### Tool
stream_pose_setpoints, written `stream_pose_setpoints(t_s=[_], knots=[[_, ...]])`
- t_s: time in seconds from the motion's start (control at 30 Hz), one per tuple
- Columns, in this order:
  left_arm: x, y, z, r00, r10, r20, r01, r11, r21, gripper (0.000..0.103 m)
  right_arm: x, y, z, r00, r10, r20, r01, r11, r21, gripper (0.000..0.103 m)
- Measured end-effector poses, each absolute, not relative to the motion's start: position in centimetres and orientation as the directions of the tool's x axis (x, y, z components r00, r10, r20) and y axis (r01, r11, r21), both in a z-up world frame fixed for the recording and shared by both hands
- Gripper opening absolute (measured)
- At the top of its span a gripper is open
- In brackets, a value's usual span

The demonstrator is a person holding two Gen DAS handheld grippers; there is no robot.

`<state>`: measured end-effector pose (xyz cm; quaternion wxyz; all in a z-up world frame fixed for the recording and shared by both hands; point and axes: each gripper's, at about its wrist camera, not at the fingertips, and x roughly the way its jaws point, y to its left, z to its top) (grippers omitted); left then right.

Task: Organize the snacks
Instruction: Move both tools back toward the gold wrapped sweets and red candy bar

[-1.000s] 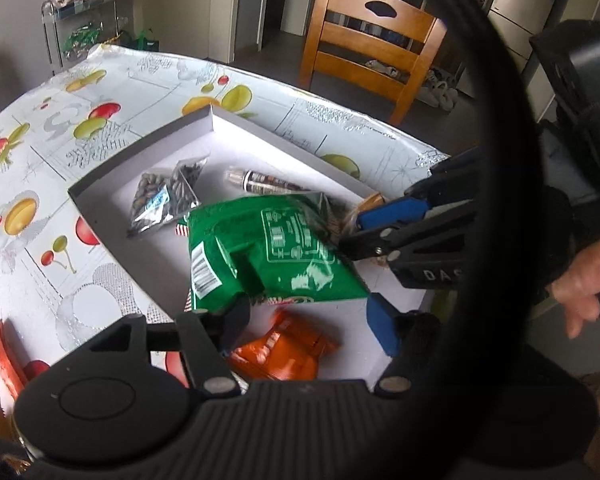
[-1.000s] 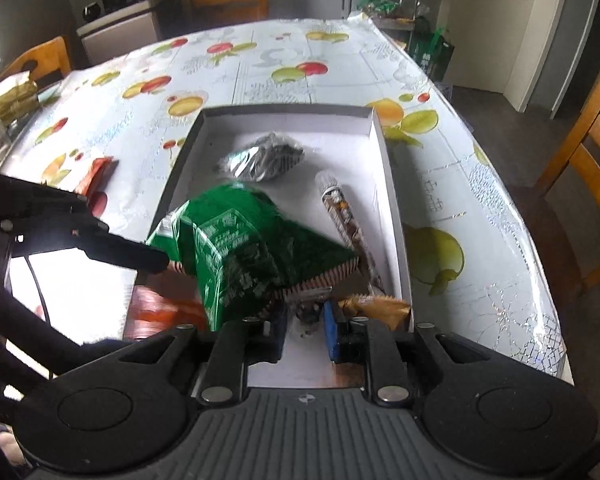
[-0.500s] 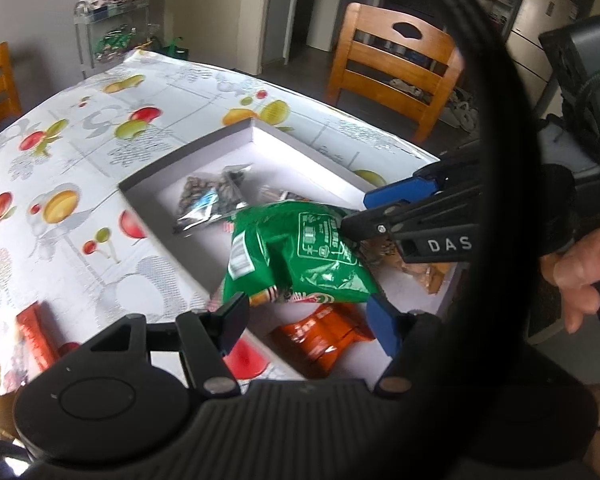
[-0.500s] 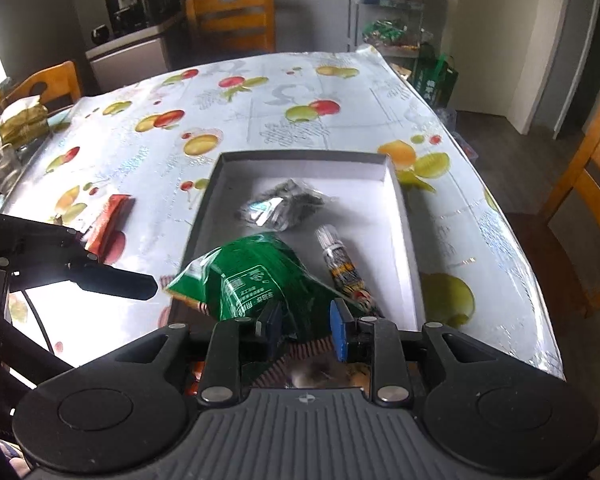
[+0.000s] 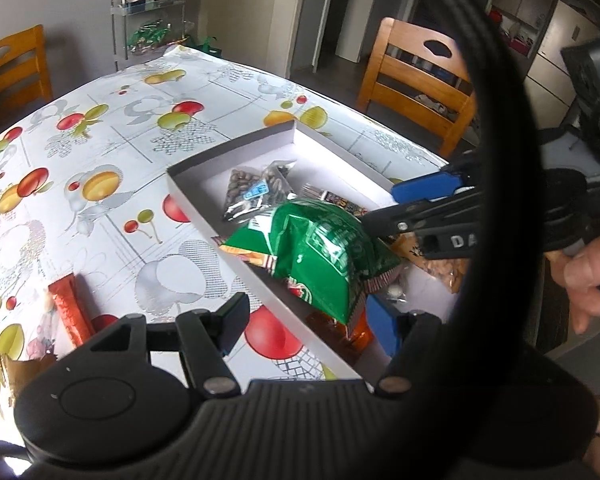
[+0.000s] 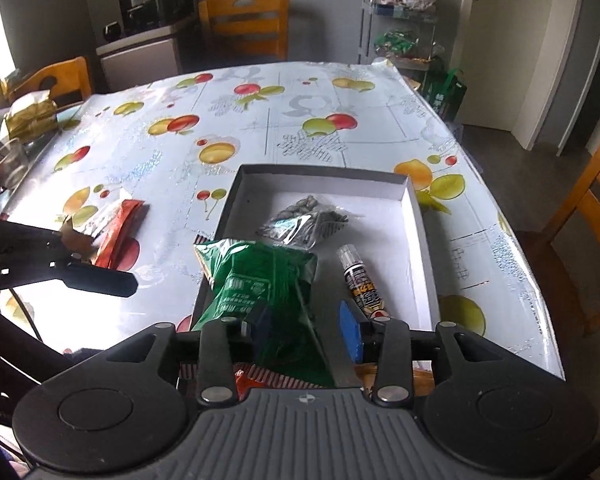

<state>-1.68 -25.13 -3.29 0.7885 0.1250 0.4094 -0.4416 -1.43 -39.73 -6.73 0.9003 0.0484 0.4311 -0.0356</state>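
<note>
A white box [image 6: 418, 216] on the fruit-print table holds snacks. A green snack bag [image 6: 268, 280] lies in the box, over its left wall; it also shows in the left wrist view [image 5: 324, 252]. My right gripper [image 6: 306, 326] is open, with the bag's near end between its blue pads, not pinched. A clear seed packet [image 6: 308, 222], a thin stick pack [image 6: 362, 276] and an orange packet [image 5: 354, 330] also lie in the box. My left gripper [image 5: 312, 320] is open and empty above the box's near wall. A red-orange packet [image 6: 118, 230] lies on the table left of the box.
Wooden chairs [image 5: 416, 84] stand around the table. A wire rack [image 6: 400, 28] with bags stands at the far corner. A glass [image 6: 10, 162] and a gold packet [image 6: 30, 120] sit at the table's far left edge. A peanut-coloured packet [image 5: 440, 264] lies in the box's near end.
The right gripper has opened and let go of the green bag, which now rests in the box over its left wall. Both grippers have drawn back and up.
</note>
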Motion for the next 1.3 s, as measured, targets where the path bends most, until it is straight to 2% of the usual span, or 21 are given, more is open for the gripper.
stream_pose_setpoints(t_s=[0.47,0.9,1.3], knots=[[-0.3,-20.5,-2.6,0.355,-0.564,-0.745,0.727,0.668,-0.159,0.064,1.0,-35.8,-4.8,0.664,0.049,-0.746,0.015,0.997,0.078,0.048],[1.4,-13.2,-3.1,0.444,-0.474,-0.76,0.601,0.787,-0.14,0.064,4.3,-29.5,-5.5,0.635,0.143,-0.759,-0.1,0.99,0.103,0.05],[3.0,-8.8,-3.4,0.507,-0.383,-0.772,0.482,0.869,-0.114,0.064,6.6,-26.1,-5.5,0.625,0.172,-0.761,-0.154,0.983,0.096,0.055]])
